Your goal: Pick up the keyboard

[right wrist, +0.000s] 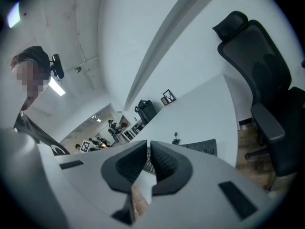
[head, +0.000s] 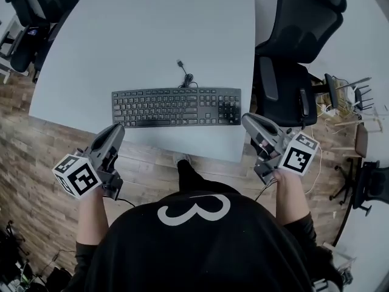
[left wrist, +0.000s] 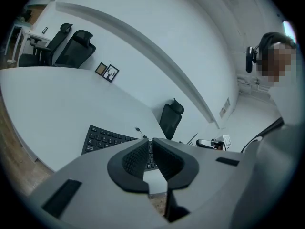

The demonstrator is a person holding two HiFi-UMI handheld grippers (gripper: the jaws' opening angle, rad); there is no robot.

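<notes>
A black keyboard (head: 176, 107) lies flat near the front edge of the white table (head: 146, 35), its cable (head: 185, 76) curled behind it. My left gripper (head: 118, 128) hovers just below the keyboard's left end, tips together and holding nothing. My right gripper (head: 246, 119) sits off the keyboard's right end, also shut and empty. Beyond the closed tips in the left gripper view (left wrist: 149, 141) the keyboard (left wrist: 102, 138) shows ahead. Its right end (right wrist: 202, 147) appears past the closed tips in the right gripper view (right wrist: 148, 146).
Black office chairs stand at the table's right (head: 298, 47) and far left (head: 36, 5). A wood floor (head: 36, 157) runs under the table's front edge. Cables and a white stand (head: 346, 99) clutter the floor at right.
</notes>
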